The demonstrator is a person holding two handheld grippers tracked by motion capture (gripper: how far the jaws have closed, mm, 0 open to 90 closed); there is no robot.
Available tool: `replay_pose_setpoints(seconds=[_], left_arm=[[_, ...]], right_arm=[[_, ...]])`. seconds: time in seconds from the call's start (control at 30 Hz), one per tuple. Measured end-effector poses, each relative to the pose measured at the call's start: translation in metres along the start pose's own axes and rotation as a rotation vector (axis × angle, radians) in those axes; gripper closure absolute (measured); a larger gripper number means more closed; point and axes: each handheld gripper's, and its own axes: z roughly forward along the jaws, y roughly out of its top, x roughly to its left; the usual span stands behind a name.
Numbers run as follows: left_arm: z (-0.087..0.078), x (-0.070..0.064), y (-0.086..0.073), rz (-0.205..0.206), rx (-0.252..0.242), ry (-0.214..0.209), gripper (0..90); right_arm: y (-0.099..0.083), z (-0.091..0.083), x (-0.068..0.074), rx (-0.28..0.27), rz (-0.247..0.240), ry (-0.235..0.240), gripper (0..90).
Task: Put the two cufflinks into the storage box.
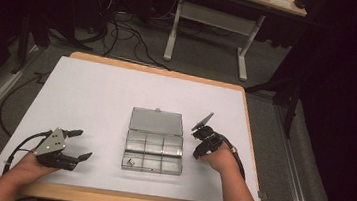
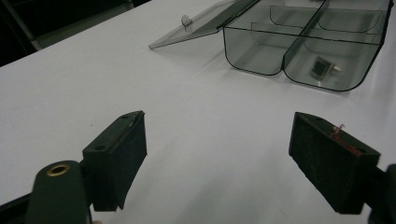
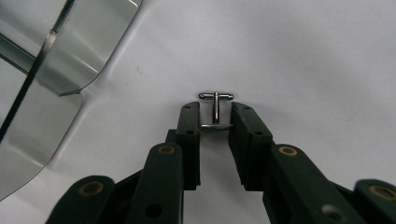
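Far left, high view: the person's left hand (image 1: 29,165) rests near the front edge of the white counter (image 1: 97,92), holding the left tongs (image 1: 77,145) level, a grey three-cornered plate on top, pointing right toward the box. Their jaws stand wide apart with nothing between them; in the left gripper view the two black pads (image 2: 122,154) frame bare counter surface.

Centre: a clear plastic compartment box (image 1: 153,153) lies on the counter with its lid (image 1: 156,121) swung fully back and flat. One small metal piece (image 2: 322,68), apparently a cufflink, sits in the front-left compartment. No label or writing can be read on box, tongs or counter.

Right: the right hand (image 1: 220,158) holds the right tongs (image 1: 200,148) tilted steeply down, just beside the box's right wall. In the right gripper view the right tongs (image 3: 215,122) are nearly closed, pinching a silver cufflink (image 3: 215,109) by its lower bar; its post and toggle project beyond the tips, over the counter, beside a rounded corner of the box (image 3: 70,60).
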Motion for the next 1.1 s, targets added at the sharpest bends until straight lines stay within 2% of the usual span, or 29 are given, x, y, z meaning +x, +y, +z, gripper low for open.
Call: replay_pose_setpoints(seconds=[0.07,0.1,0.13,0.23,0.3,0.43,0.5,0.57,0.63,0.77,0.87,1.1], left_arm=[[0.000,0.000,0.000,0.002,-0.001,0.006,19.5],[0.000,0.000,0.000,0.002,-0.003,0.006,19.5],[0.000,0.000,0.000,0.000,-0.002,0.003,19.5],[0.000,0.000,0.000,-0.005,-0.006,0.007,19.5],[-0.001,0.000,0.000,0.001,-0.008,0.009,19.5],[0.000,0.001,0.000,-0.012,-0.005,0.001,19.6],[0.000,0.000,0.000,-0.006,-0.006,0.004,19.5],[0.000,0.001,0.000,-0.009,-0.006,0.001,19.6],[0.000,0.002,0.000,-0.017,-0.004,-0.002,19.5],[0.000,0.000,0.000,-0.006,-0.006,0.003,19.5],[0.000,0.001,0.000,-0.013,-0.006,0.003,19.4],[0.000,0.001,0.000,-0.013,-0.008,0.004,19.3]], right_arm=[[0.001,-0.001,0.003,0.017,0.019,-0.006,75.4],[0.002,0.000,0.002,0.016,-0.006,-0.011,75.5],[0.003,-0.001,0.002,0.028,0.010,-0.007,75.6],[0.003,0.000,0.000,0.015,0.001,-0.003,75.6],[0.002,-0.003,0.001,0.018,0.014,-0.005,75.5],[-0.001,-0.010,0.005,0.013,0.021,0.000,75.5],[-0.002,-0.016,0.006,0.005,0.019,-0.001,75.5],[-0.003,-0.021,0.009,0.000,0.040,0.007,75.5],[-0.004,-0.026,0.010,-0.011,0.021,0.012,75.5],[-0.005,-0.034,0.019,-0.010,0.024,0.022,75.5],[-0.004,-0.041,0.027,-0.012,-0.006,0.019,75.5],[0.001,-0.057,0.046,-0.034,-0.022,0.007,75.5]])
